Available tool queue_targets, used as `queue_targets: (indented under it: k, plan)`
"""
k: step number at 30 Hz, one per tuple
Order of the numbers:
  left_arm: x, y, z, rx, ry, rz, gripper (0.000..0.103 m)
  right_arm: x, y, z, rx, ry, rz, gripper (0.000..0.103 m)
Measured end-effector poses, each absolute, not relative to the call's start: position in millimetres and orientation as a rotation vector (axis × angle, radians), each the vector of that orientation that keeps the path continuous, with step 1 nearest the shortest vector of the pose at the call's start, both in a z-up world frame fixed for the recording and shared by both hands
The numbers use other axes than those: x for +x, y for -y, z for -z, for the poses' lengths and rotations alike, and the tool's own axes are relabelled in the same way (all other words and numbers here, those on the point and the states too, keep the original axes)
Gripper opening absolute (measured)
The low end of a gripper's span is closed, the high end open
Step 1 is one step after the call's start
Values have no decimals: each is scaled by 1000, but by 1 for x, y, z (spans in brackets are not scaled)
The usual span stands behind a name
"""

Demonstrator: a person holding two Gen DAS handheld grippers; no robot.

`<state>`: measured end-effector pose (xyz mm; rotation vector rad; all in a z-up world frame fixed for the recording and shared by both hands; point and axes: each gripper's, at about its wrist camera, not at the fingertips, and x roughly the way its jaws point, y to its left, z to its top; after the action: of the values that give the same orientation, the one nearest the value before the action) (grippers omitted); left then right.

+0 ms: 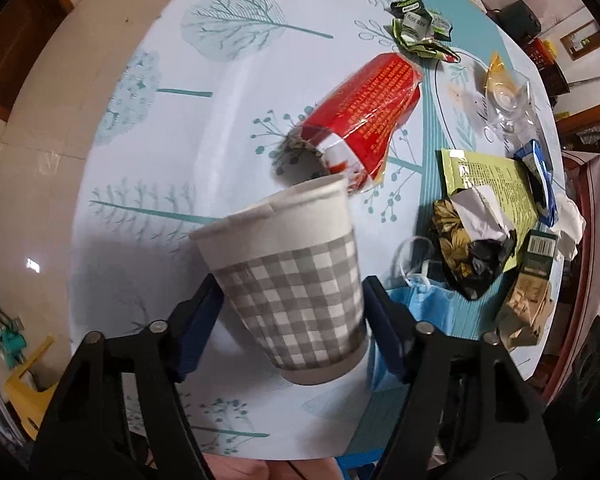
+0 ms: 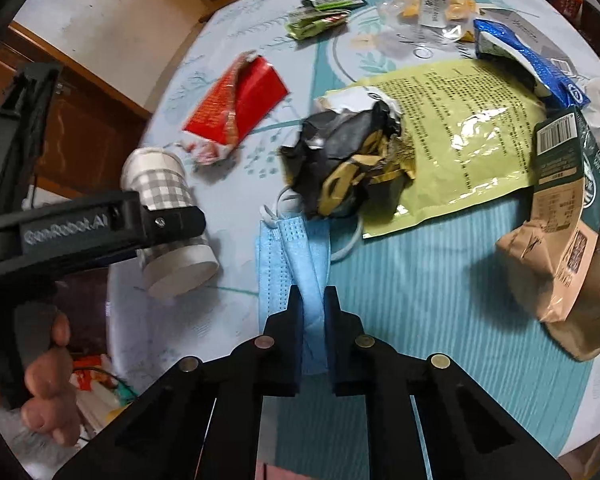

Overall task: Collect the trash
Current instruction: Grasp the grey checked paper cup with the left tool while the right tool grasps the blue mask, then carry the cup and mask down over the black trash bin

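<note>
Trash: right gripper is pinching the blue pleated face mask on the table edge; left gripper is clamping the grey checked paper cup, lifted. Farther, red foil packet, crumpled black-gold wrapper, yellow-green bag are lying uncollected. Most is remaining.

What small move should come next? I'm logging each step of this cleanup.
Probably lift both grippers clear of the table: the left gripper is shut on the checked paper cup, and the right gripper pinches the blue face mask, which lies flat.
</note>
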<state>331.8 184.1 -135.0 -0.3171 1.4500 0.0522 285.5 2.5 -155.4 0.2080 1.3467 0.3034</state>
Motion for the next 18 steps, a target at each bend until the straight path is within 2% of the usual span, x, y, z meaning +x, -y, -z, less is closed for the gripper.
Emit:
queue_targets:
  k: [5,12,18]
  plan:
    - [307,-194,118,-300,-1397,-45,59,270,-2,135,243,-1299,-367,8]
    - [258,-195,82,-313,-1308,-24,59,243,11,84,227,-1219,-419,8]
    - [204,-166,44,-311,-1241,23,59,185,45,37,235,-1150,-432,8]
